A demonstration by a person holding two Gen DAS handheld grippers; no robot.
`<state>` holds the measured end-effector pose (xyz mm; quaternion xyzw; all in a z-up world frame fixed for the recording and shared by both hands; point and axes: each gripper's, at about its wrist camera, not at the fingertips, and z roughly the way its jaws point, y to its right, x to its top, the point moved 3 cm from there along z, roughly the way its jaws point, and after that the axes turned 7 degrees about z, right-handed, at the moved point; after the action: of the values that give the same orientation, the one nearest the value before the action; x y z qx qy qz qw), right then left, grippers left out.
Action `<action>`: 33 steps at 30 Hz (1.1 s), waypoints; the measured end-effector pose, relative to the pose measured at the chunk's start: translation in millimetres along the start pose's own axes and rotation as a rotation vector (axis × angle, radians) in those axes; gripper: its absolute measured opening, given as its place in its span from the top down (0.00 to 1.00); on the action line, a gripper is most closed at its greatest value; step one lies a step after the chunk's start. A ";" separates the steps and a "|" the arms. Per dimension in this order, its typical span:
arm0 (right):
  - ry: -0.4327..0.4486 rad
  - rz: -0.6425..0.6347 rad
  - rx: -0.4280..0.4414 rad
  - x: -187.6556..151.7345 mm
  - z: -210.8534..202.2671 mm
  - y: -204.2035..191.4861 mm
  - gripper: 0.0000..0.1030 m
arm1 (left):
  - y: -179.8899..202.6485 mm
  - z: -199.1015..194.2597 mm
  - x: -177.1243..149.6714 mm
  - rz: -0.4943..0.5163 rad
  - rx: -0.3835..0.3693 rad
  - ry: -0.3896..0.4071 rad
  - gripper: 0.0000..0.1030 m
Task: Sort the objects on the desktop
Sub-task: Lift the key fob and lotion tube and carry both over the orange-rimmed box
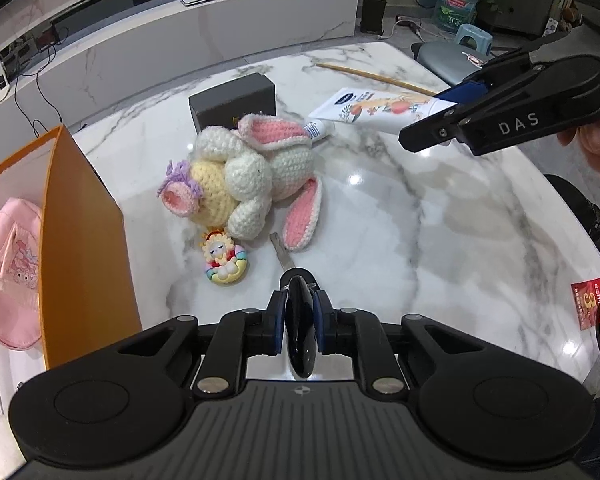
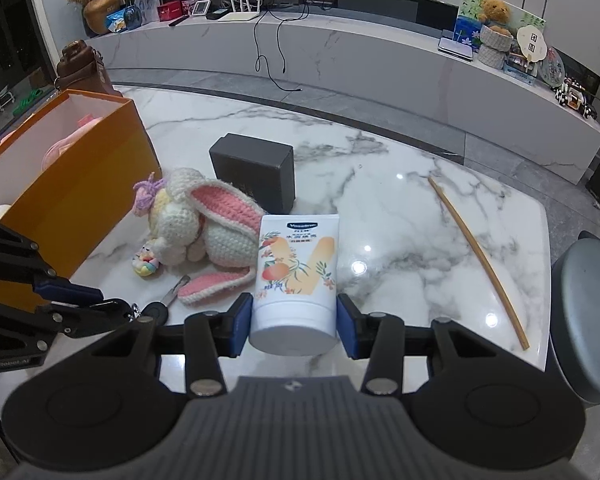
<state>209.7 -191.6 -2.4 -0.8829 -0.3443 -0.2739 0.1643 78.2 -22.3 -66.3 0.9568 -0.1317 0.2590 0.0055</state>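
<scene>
Clamped between the blue pads of the left gripper [image 1: 298, 312] is a black key fob [image 1: 299, 332], held edge-on with its metal blade [image 1: 281, 251] running forward over the table [image 1: 440, 208] toward the crochet rabbit [image 1: 256, 176]. Its long axis lies along the fingers, blade away from the camera. In the right-wrist view the blade tip seems to rest near the rabbit's ear, though whether it touches the table I cannot tell.

Right gripper [image 2: 294, 318] has its jaws narrowed on the cap end of a white lotion tube [image 2: 296, 272]; the tube's long axis also runs forward, its flat crimped end pointing away toward the black box [image 2: 254, 172]. In the left view the tube tilts down toward the rabbit's head and hangs above the table.

Both loads look bound for the orange box [image 1: 80, 232] at the left (a pink pouch [image 1: 10, 272] already lies inside). To do this well, I would lift the key clear so the blade does not snag the rabbit or the small rainbow charm [image 1: 224, 260] just beside it, then carry it over the box wall before loosening. The tube is gripped only near its cap, so it may swing; keep it level and move slowly. A bamboo stick [image 2: 480, 264] lies well apart on the right.
</scene>
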 end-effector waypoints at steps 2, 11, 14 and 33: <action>0.002 -0.001 -0.002 0.3 -1.0 0.2 0.54 | -1.2 -4.6 2.0 -0.007 -0.006 0.012 0.84; 0.024 0.010 -0.009 3.0 -8.8 1.4 0.54 | -18.0 -22.8 15.1 -0.091 -0.075 0.061 0.84; 0.028 0.011 -0.010 3.9 -11.1 0.5 0.54 | -24.8 -30.9 19.4 -0.111 -0.078 0.086 0.85; 0.073 -0.010 0.003 23.9 -31.4 -31.3 0.54 | -42.6 -70.7 36.4 -0.162 -0.076 0.179 0.85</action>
<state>190.8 -172.0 40.1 -0.8704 -0.3430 -0.3061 0.1765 84.3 15.3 15.5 0.9364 -0.0628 0.3371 0.0744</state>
